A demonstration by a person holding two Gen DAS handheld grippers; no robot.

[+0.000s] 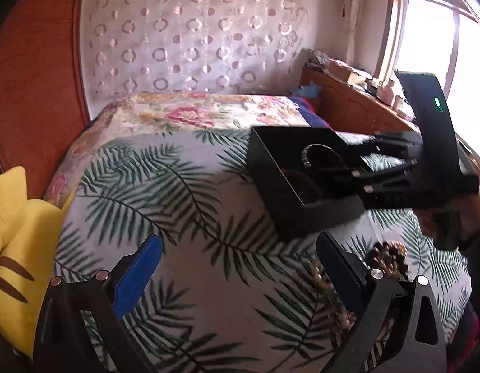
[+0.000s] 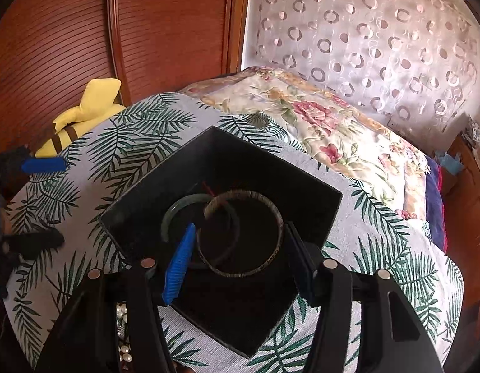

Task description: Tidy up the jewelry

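An open black rectangular box (image 2: 227,168) sits on a palm-leaf printed cloth (image 1: 184,205) spread over a bed. Inside the box lie a dark green bangle (image 2: 177,208) and a patterned brown bangle (image 2: 271,214), overlapping. The right gripper (image 2: 240,261) hovers over the box, its fingers spread apart around the brown bangle, gripping nothing. The left gripper (image 1: 240,267) hangs above the cloth, its blue-padded fingers (image 1: 137,276) released and empty. A brown beaded bracelet (image 1: 389,258) lies on the cloth beside the box. White pearls (image 2: 123,314) lie near the cloth's front edge. A yellow plush toy (image 1: 13,242) rests at the bedside.
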